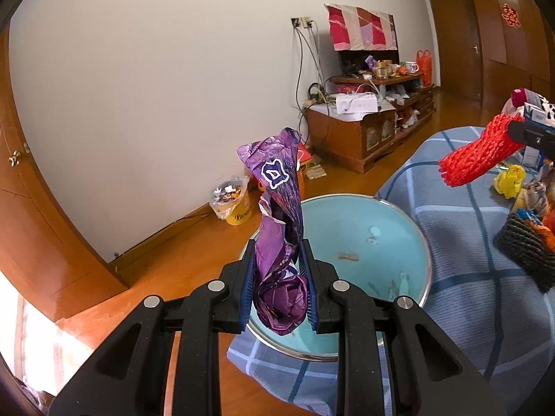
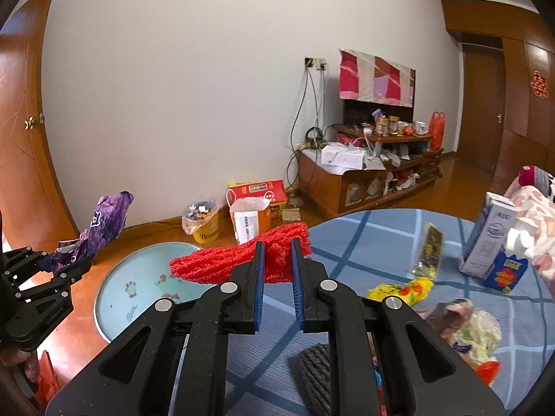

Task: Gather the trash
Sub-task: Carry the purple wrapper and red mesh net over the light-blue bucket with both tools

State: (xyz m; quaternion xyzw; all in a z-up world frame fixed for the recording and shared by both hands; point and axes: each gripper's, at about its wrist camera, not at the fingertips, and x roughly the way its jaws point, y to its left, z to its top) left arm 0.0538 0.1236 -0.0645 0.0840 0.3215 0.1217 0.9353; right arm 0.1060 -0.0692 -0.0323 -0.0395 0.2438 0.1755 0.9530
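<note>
A crumpled purple foil wrapper (image 1: 277, 208) stands upright between the blue pads of my left gripper (image 1: 277, 246), which is shut on it above a round light-blue basin (image 1: 350, 222). At the right edge of that view my right gripper (image 1: 520, 130) holds a red foam net sleeve (image 1: 475, 159). In the right wrist view my right gripper (image 2: 277, 244) is shut on the red net (image 2: 229, 260), which hangs out to the left over the table edge beside the basin (image 2: 145, 263). My left gripper (image 2: 69, 263) with the purple wrapper (image 2: 104, 222) is at the far left.
A table under a blue plaid cloth (image 2: 364, 242) carries a yellow wrapper (image 2: 402, 289), a dark snack packet (image 2: 428, 249), a white carton (image 2: 489, 239), a clear plastic bag (image 2: 468, 326) and a dark woven basket (image 1: 523, 249). A yellow bucket of litter (image 2: 204, 223) and boxes stand by the wall.
</note>
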